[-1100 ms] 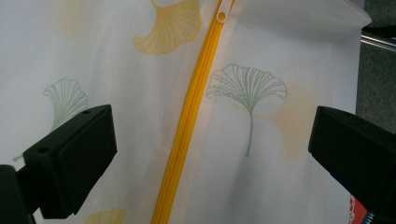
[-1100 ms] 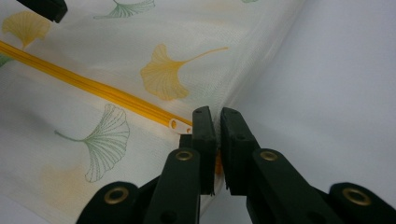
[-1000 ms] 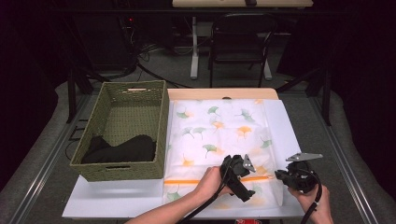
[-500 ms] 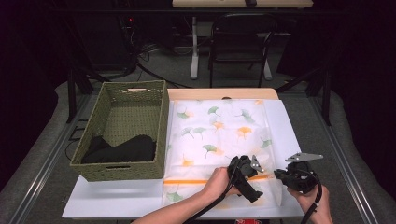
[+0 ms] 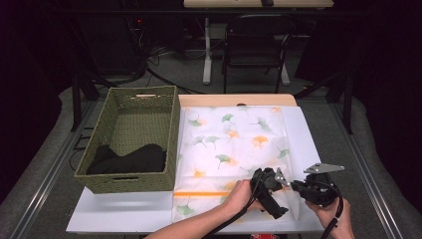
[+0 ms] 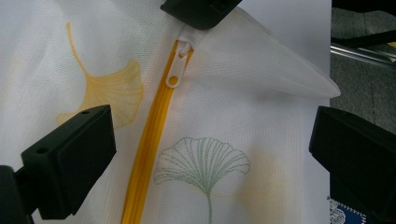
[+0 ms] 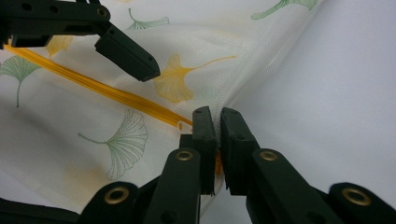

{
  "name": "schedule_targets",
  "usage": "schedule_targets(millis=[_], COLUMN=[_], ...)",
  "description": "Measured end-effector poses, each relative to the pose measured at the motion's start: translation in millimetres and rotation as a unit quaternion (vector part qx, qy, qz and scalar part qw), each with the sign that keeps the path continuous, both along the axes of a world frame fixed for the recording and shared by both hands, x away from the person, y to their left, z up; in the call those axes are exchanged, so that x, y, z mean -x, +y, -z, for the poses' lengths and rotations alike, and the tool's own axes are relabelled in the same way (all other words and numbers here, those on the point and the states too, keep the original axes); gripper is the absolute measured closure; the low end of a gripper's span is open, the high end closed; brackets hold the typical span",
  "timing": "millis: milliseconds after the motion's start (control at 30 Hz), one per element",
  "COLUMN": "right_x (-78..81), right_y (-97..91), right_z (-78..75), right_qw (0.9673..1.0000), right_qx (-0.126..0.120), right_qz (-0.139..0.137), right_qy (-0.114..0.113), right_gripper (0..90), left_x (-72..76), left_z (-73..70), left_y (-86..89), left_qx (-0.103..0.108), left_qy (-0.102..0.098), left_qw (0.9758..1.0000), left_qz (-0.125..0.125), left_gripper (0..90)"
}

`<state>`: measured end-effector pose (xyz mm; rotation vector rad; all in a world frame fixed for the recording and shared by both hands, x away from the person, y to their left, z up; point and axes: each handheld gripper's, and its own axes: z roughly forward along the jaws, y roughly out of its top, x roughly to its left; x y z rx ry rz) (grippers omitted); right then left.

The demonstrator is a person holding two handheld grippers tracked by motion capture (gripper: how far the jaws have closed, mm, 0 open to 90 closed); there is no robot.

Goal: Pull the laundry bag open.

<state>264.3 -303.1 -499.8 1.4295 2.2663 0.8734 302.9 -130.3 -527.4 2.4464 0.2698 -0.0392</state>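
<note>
Basket (image 5: 134,142) left of bag (image 5: 234,149) (touching).

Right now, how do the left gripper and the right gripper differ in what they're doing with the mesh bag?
The left gripper is open, jaws spread on either side of the orange zipper, pressing on nothing; the right gripper is shut on the mesh bag, pinching the fabric at the zipper's end. The left hangs over the flat bag near the zipper pull; the right lifts its corner into a fold. Both have black jaws at the bag's near right corner.
</note>
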Motion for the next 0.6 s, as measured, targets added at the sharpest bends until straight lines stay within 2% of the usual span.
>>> schedule_targets(millis=[67,133,233,300,467,600], right_x=[0.2,0.3,0.6,0.9,1.5,1.8], right_y=[0.4,0.2,0.8,1.1,1.8,2.5], right_z=[-0.3,-0.5,-0.7,-1.0,-1.7,-1.9], right_qw=[1.0,1.0,1.0,1.0,1.0,1.0], right_qx=[0.0,0.003,0.0,-0.002,-0.001,-0.002], right_qz=[-0.001,-0.004,-0.003,-0.003,-0.006,-0.006], right_qy=[0.0,-0.001,-0.003,-0.003,-0.005,-0.006], right_gripper=[85.5,85.5,85.5,85.5,85.5,85.5], left_x=[1.3,1.5,0.3,-1.3,-4.8,-7.0], left_z=[0.4,-0.5,-1.2,-1.9,-1.0,-0.1], left_y=[-1.7,-2.5,-2.9,-2.9,-4.0,-4.1], left_qx=[0.004,0.004,0.018,0.025,0.024,0.019], left_qy=[-0.007,-0.015,-0.021,-0.014,-0.016,-0.017], left_qw=[1.0,0.9999,0.9996,0.9996,0.9993,0.9993], left_qz=[-0.003,-0.006,-0.008,-0.007,-0.023,-0.029], left_gripper=[5.7,21.9,33.3,41.0,55.5,63.9])
